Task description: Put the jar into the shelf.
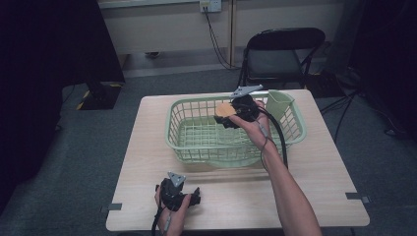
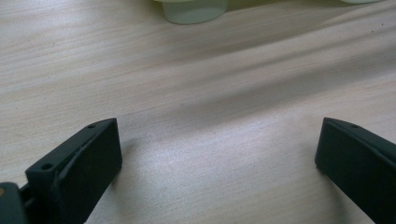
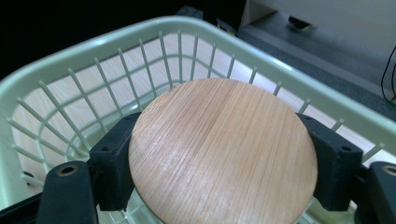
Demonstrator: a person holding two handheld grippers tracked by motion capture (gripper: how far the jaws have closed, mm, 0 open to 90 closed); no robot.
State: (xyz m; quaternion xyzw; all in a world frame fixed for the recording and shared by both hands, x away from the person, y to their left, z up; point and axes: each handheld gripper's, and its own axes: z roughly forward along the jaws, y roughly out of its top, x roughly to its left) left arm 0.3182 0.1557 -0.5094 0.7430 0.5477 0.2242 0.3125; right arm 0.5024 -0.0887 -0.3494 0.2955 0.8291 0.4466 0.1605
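A round wooden disc [image 3: 219, 154] sits between the two black jaws of my right gripper [image 3: 219, 163], which is shut on its edges. In the high view that right gripper [image 1: 231, 114] hangs over the inside of a pale green plastic basket [image 1: 196, 147], with the disc [image 1: 225, 109] at its left tip. My left gripper [image 1: 195, 196] rests low near the table's front edge, left of centre. Its jaws stand wide apart over bare wood in the left gripper view [image 2: 215, 158], with nothing between them.
The light wooden table [image 1: 147, 162] carries the basket in its middle. A green cup-like container [image 1: 279, 102] sits at the basket's back right corner. A black folding chair [image 1: 280, 54] stands behind the table. Cables trail from a wall socket [image 1: 210, 5].
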